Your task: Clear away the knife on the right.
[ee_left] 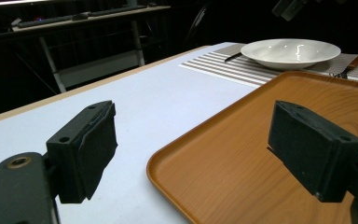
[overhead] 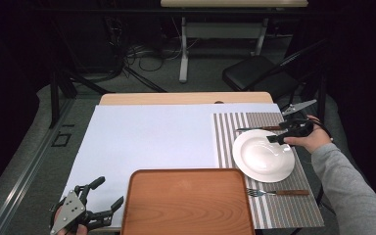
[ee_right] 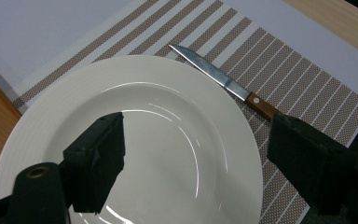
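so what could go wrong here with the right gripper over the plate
The right gripper hangs open over the white plate's far rim. A pinch on that smooth, glossy rim could slip. The knife lies tight against the rim, so the outer jaw might catch it or nudge it. The fork lies close beside the plate and could get pushed if the plate slides.

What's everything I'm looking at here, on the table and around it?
plate: one, white, on the striped placemat, empty
knife: one, steel blade with a wooden handle, on the placemat beyond the plate
fork: one, wooden handle, on the placemat at the plate's near side
placemat: one, brown and white stripes, right part of the table
tray: one, brown wood-look, near edge, empty
table: one, white sheet over a wooden top
chair: one, black, behind the table
left tongs: one, black, open, beside the tray
right tongs: one, black, open, above the plate's far rim
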{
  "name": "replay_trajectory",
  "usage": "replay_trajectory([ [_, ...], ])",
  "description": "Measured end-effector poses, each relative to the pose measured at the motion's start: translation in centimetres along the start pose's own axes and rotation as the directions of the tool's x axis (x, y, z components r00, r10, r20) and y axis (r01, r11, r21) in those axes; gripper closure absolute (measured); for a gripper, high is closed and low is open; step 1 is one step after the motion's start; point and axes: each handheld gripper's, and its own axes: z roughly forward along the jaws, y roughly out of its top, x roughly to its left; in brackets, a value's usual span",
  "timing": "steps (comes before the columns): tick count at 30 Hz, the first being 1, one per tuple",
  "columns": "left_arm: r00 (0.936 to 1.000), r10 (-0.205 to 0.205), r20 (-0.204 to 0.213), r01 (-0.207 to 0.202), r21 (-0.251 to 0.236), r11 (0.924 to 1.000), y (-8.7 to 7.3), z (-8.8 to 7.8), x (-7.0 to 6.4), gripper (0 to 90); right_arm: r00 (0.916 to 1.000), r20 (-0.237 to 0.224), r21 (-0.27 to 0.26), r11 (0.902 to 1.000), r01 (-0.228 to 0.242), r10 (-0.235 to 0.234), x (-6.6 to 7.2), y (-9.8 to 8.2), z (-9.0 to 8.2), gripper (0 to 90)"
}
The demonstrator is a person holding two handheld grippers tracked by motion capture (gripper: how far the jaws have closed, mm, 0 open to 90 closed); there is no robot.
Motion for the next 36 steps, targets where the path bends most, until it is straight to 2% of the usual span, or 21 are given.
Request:
replay_trajectory([
  [3,1.0,0.0,0.001,0.0,0.0,1.0,0.0,0.0,0.0,15.2,1.0,0.001,-0.002,1.0,-0.006,0.006,-0.2,0.4,0.4,19.2],
  [5,1.0,0.001,0.002,-0.001,0.0,1.0,0.0,0.0,0.0,15.1,0.9996,-0.001,-0.01,0.9995,-0.029,0.029,-0.6,0.7,1.1,19.6],
  [10,1.0,0.001,0.008,-0.001,0.003,1.0,0.0,0.1,0.0,15.2,0.9984,0.016,0.013,0.9985,-0.054,0.054,-1.3,0.9,2.2,20.0],
  [11,0.9999,0.001,0.011,-0.001,0.005,1.0,-0.1,0.1,0.0,15.2,0.9969,0.022,0.013,0.9971,-0.075,0.075,-1.5,1.0,2.7,21.9],
  [18,0.9999,0.003,0.011,-0.003,0.011,0.9999,-0.1,0.3,0.1,15.1,0.9901,0.058,0.025,0.9912,-0.13,0.128,-2.6,1.0,3.6,22.0],
  [19,0.9999,0.001,0.012,-0.001,0.012,0.9999,-0.1,0.3,0.1,15.2,0.9868,0.074,0.029,0.9888,-0.146,0.144,-2.9,1.1,4.0,22.1],
  [25,1.0,-0.007,0.002,0.007,0.022,0.9997,-0.3,0.4,0.2,15.2,0.9829,0.094,0.027,0.9865,-0.162,0.159,-3.7,1.5,4.8,20.2],
  [36,0.9998,-0.013,-0.014,0.013,0.029,0.9995,-0.3,0.4,0.2,15.2,0.9749,0.098,0.025,0.9788,-0.203,0.2,-5.2,1.4,5.5,19.8],
])
